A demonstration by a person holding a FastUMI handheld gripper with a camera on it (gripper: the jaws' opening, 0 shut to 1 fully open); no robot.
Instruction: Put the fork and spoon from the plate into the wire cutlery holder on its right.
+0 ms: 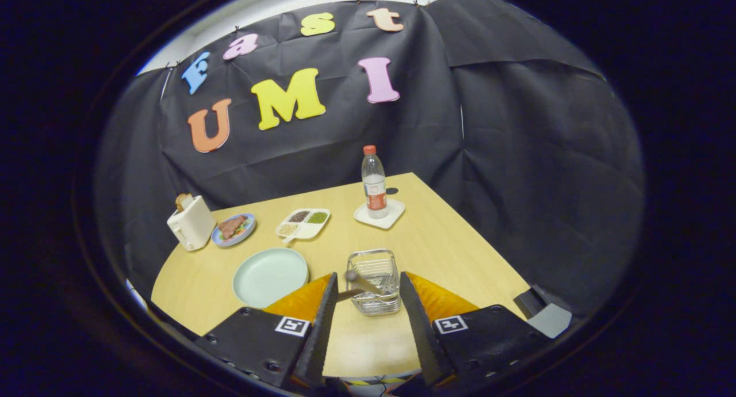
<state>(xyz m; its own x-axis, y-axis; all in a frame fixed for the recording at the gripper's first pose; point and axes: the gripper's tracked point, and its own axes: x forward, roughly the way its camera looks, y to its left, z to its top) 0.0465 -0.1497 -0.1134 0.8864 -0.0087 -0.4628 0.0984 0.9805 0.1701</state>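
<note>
- The gripper (363, 296) is hovering above the near part of the table (448, 241), its two fingers standing well apart with a wide gap between them.
- Neither finger is pressing on anything; the claw is holding nothing.
- The wire holder (374, 281) is sitting just ahead of the fingers, showing through the gap between them. It is a small box-shaped basket of thin shiny metal wire, standing upright.
- A utensil (357, 282) with a rounded grey end is leaning out of the holder toward the left finger; whether it is the fork or the spoon cannot be told.
- The plate (270, 276) is lying just left of the holder, partly behind the left finger. It is round, pale green and smooth, and its visible face is bare.
- Beyond the plate, a white divided tray (303, 223) is holding small heaps of grains in its compartments.
- Left of that tray, a blue-rimmed dish (233, 229) is carrying food, and a white toaster (191, 222) with bread in its slot is standing beside it.
- A clear bottle (374, 182) with a red cap is standing upright on a white square coaster (379, 214) at the far side.
- The table is pale wood-grain with a curved left edge.
- Creased black cloth is forming the booth's wall behind.
</note>
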